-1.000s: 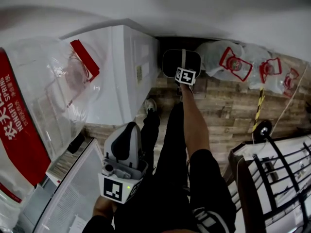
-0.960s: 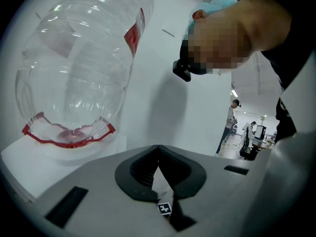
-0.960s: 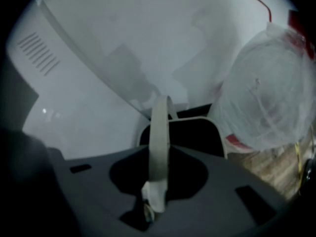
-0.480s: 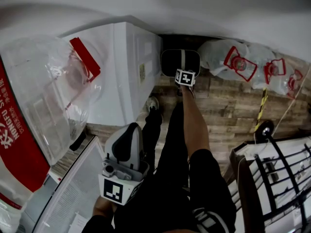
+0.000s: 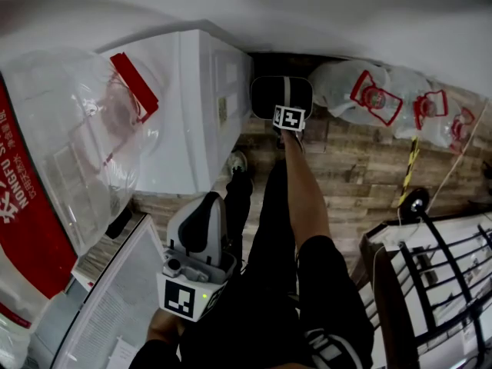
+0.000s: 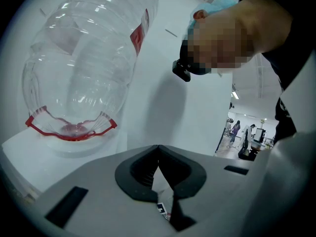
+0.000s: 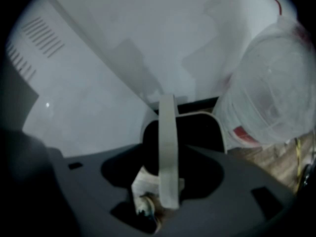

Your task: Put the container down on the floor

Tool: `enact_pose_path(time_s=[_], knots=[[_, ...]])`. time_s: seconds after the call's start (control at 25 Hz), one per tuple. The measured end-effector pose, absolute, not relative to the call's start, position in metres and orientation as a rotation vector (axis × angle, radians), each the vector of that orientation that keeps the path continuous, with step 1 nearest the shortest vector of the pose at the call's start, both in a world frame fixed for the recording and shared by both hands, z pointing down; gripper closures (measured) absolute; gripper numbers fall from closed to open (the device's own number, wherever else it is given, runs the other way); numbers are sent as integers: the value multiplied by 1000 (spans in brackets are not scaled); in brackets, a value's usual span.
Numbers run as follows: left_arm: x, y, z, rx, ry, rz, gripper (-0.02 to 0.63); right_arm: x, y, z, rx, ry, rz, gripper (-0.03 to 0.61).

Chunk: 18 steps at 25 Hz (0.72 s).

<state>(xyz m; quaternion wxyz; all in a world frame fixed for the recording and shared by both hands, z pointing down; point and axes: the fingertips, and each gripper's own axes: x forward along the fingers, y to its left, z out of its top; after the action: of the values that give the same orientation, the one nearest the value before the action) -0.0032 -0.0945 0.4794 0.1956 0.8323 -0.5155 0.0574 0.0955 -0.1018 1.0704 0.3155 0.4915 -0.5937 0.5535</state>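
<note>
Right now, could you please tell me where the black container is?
In the head view the container is at top centre, between the white cabinet on its left and the clear bottles on its right.

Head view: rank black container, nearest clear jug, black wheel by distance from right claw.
1. Black container: at the right claw, its handle inside the opening claw.
2. Clear jug: just right, by the wall.
3. Black wheel: farthest, lower right.

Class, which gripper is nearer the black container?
Right. Right gripper is at the container, fingers opening around its handle; left gripper is back by the person's waist.
</note>
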Motion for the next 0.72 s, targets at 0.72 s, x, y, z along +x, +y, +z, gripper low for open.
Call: enact_pose_path(time_s=[0.72], knots=[[-16,-77,418,2392,-1351,55,584,114,-82,911,1357,-1665,1315,349]])
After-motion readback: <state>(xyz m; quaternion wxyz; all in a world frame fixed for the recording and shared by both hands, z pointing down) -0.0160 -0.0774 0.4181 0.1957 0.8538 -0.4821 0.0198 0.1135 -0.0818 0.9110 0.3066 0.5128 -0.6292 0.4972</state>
